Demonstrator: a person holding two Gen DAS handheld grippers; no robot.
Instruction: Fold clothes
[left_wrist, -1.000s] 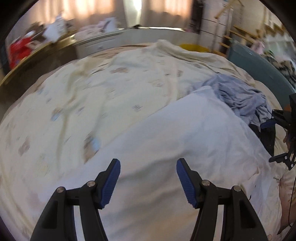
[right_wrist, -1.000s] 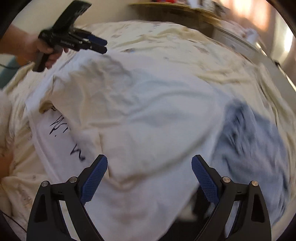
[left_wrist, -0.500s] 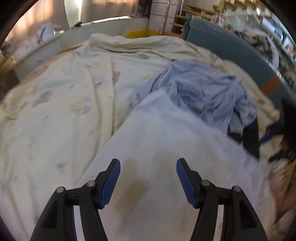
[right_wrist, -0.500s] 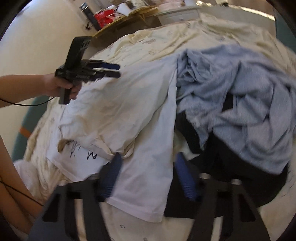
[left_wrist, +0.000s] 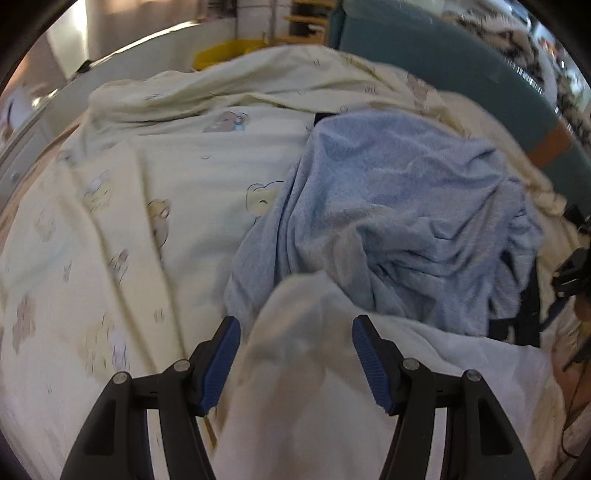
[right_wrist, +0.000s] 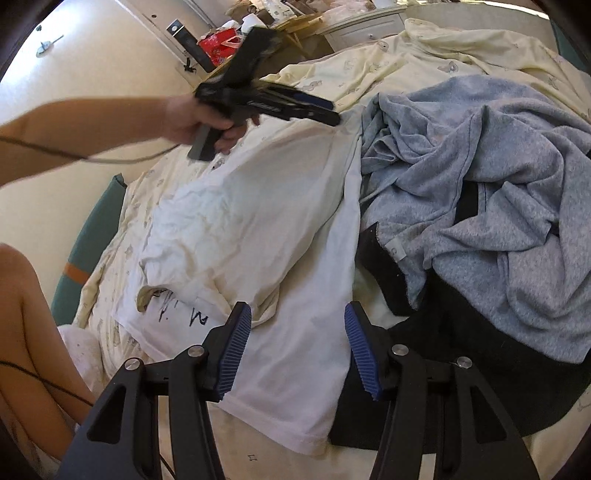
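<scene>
- Bed (left_wrist: 147, 229) covered with a pale yellow cartoon-print sheet; teal headboard (left_wrist: 461, 74) with an orange patch behind it, cluttered shelf (right_wrist: 258, 22) against the cream wall.
- White T-shirt (right_wrist: 258, 221) lies spread on the bed, black lettering visible near its lower left edge, fabric wrinkled.
- Light blue sweater (right_wrist: 498, 184) is bunched up just beside the shirt, touching its edge; a black garment (right_wrist: 461, 369) lies under the sweater.
- Left hand-held gripper (left_wrist: 295, 350): jaws wide apart, a raised hump of the white T-shirt sits between them, pads not closed on it. In the right wrist view it hovers over the shirt's far corner, held by a hand (right_wrist: 192, 118).
- Right hand-held gripper (right_wrist: 297, 350): jaws wide apart, above the shirt's near edge, gripping nothing.
- Bare leg (right_wrist: 26, 332) at the left of the right wrist view.
</scene>
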